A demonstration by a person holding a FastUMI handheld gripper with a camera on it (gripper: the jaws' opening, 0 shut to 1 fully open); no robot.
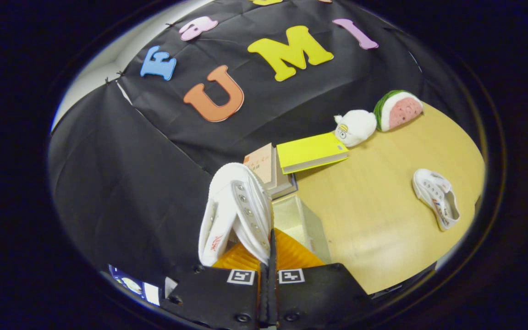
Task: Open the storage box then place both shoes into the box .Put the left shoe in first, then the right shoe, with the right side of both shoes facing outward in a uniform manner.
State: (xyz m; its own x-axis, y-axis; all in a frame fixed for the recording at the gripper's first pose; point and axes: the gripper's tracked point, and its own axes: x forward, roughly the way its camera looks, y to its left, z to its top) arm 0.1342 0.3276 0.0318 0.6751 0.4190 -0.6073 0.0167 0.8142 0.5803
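Carrying a white canvas shoe (pixel 236 211) by its upper edge, the gripper (pixel 267 256) has its two fingers pressed nearly together on the fabric, the shoe hanging tilted with its sole turned toward the black cloth wall (pixel 122 183) and its row of eyelets facing the camera. Just beyond the fingers, under the shoe's heel end, stands the storage box (pixel 300 222), its pale interior exposed and apparently open; the fisheye view bends it so much that the lid's position cannot be told. The second shoe (pixel 436 197) lies on its side on the wooden table (pixel 383 220), well apart from the box.

Judging from the task, this is the first shoe going in. To do it well, the carrier would need to bring the shoe over the box mouth, level it so the toe and heel clear the walls, and turn it so its right side faces the open front before lowering. The pinch takes only a thin edge of canvas, so a slow descent is advisable; a quick swing could make the shoe pivot or slip.

Behind the box sit a stack of books (pixel 273 172) and a yellow book (pixel 312 151), with a white plush toy (pixel 355 127) and a watermelon-slice toy (pixel 399 110) beyond.
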